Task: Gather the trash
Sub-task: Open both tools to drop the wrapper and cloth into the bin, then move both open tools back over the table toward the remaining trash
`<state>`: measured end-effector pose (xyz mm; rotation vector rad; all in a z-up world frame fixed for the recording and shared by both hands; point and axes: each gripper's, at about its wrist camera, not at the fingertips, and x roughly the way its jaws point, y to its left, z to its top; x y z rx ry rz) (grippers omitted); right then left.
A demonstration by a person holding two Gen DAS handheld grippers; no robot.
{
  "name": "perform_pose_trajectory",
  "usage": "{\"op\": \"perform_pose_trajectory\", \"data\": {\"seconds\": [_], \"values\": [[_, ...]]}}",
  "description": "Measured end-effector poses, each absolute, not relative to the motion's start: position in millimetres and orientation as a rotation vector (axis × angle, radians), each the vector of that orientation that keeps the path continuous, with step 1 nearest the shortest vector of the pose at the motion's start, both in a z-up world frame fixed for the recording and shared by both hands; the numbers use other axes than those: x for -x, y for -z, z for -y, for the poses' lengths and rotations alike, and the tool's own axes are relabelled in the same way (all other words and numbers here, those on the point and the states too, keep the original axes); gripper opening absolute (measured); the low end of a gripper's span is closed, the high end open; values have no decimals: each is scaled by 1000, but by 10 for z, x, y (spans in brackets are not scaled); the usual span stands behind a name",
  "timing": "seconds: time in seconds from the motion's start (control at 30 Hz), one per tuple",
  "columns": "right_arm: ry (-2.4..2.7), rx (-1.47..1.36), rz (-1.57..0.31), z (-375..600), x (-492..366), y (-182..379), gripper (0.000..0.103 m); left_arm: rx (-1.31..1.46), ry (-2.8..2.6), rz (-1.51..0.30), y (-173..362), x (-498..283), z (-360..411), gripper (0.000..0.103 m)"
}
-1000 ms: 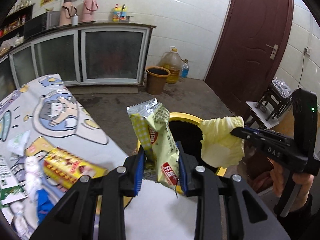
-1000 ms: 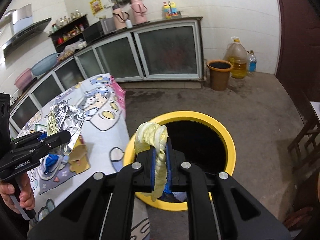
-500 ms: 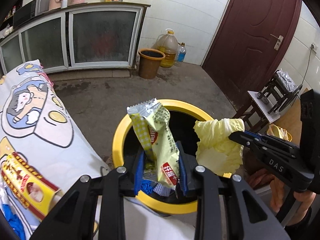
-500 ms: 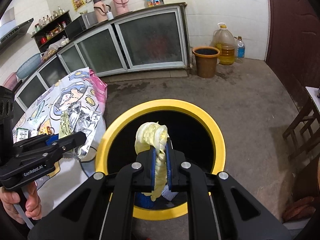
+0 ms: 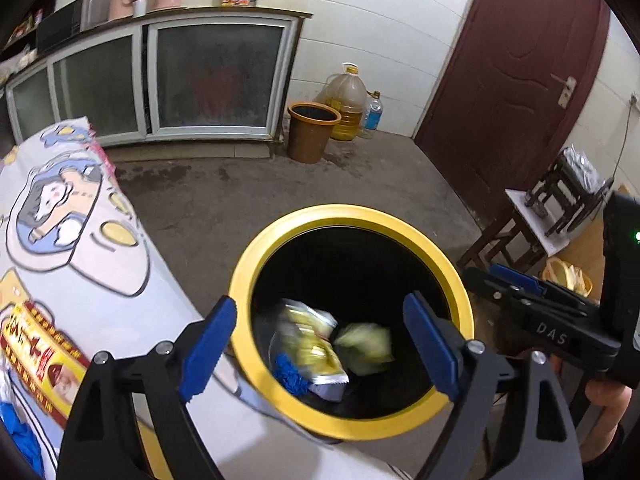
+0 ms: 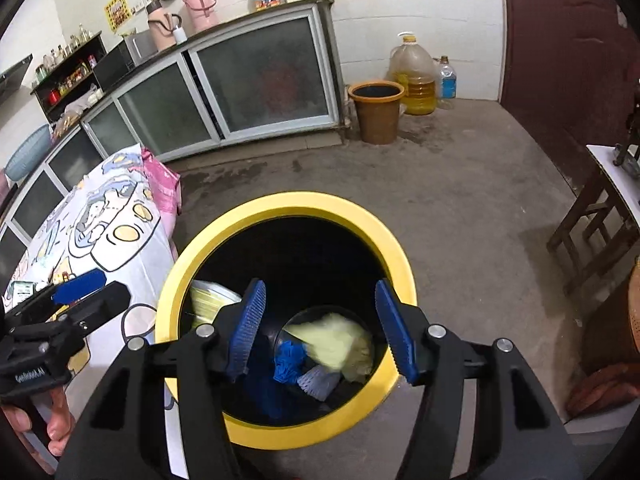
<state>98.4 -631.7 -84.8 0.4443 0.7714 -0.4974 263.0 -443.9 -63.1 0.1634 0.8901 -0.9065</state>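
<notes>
A yellow-rimmed black trash bin (image 5: 448, 276) (image 6: 400, 248) stands on the floor beside the table. My left gripper (image 5: 320, 340) hangs over it, its jaws opening with nothing between them. Below it a yellow snack wrapper (image 5: 312, 340) drops, blurred, inside the bin. My right gripper (image 6: 320, 328) is also over the bin, jaws opening and empty; it shows at the right of the left wrist view (image 5: 520, 280). A pale yellow crumpled leaf (image 6: 340, 340) (image 5: 366, 344) falls in the bin beside blue trash (image 6: 288, 360).
A table with a cartoon cloth (image 5: 72, 248) (image 6: 116, 232) lies left of the bin, with a red-yellow packet (image 5: 36, 360) on it. A brown bucket (image 5: 312, 132), oil jug (image 5: 348, 100) and cabinets stand at the far wall. A wooden stool (image 5: 532, 220) stands right.
Both grippers sank over the bin, then opened. The snack wrapper left my left gripper and the yellow leaf left my right one; both now fall inside the bin.
</notes>
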Motion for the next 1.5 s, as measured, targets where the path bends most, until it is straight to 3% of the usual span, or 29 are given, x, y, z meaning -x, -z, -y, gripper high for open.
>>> {"op": "perform_pose_trajectory", "data": {"seconds": [0.3,0.67,0.87,1.13,1.5], "values": [[435,-402,-723,5969,-851,663,54,-90,838,-833,310,-2610,3584,82],[164,-261,-686,4858,-1209,353,54,-103,554,-701,-46,-2289,1475,84],[69,-179,-725,4322,-1555,352,54,-116,393,-696,9,-2236,728,84],[6,-79,-797,3903,-1892,455,54,-47,354,-753,209,-2320,348,84],[-28,-22,-820,3727,-2083,511,54,-52,393,-783,256,-2531,549,84]]}}
